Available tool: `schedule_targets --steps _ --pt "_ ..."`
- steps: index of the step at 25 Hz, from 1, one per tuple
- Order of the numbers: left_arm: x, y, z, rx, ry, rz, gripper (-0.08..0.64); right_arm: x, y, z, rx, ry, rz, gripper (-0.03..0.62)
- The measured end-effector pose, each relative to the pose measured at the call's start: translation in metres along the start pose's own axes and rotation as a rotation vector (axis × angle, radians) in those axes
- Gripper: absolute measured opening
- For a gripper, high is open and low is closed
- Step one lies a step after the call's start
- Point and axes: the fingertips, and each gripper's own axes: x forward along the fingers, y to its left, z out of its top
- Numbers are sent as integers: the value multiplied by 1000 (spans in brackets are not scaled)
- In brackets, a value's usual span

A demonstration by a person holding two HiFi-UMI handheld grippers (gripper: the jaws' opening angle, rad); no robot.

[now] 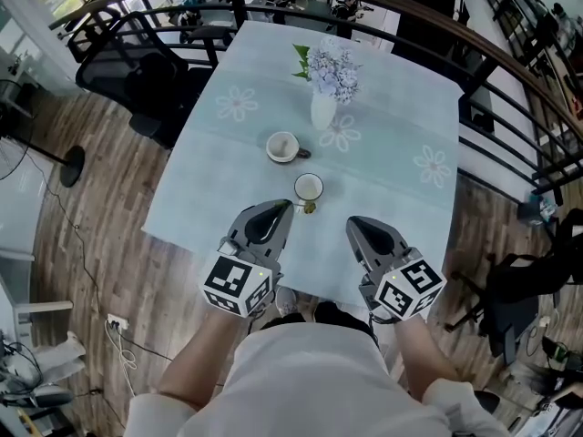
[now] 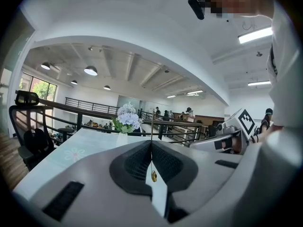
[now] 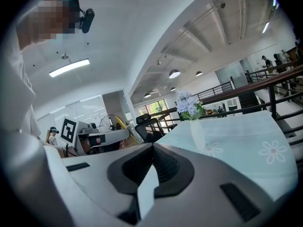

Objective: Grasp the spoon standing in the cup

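left gripper (image 1: pixel 285 207) is pinching the thin gold spoon (image 2: pixel 151 126), whose stem rises between its pressed jaws. in the head view the spoon's gold end sits at the near rim of the white cup (image 1: pixel 297 189) on the bench (image 1: pixel 401 126); inside or outside, i cannot tell. right gripper (image 1: pixel 352 222) hovers near, jaws pressed together, empty. 1 mug (image 1: pixel 272 146) and a flower vase (image 1: pixel 322 109) stand farther back.

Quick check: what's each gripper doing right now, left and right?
Left gripper: shut on the spoon.
Right gripper: shut, holding nothing.
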Motion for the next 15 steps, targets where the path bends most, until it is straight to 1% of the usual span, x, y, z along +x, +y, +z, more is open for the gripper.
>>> schedule_targets --steps 10,15 --pt "-6 -6 6 34 -9 -15 23 -2 8 3 -12 -7 -2 21" --pt "-7 -5 4 35 -7 -18 23 -2 10 2 -12 -5 -2 21"
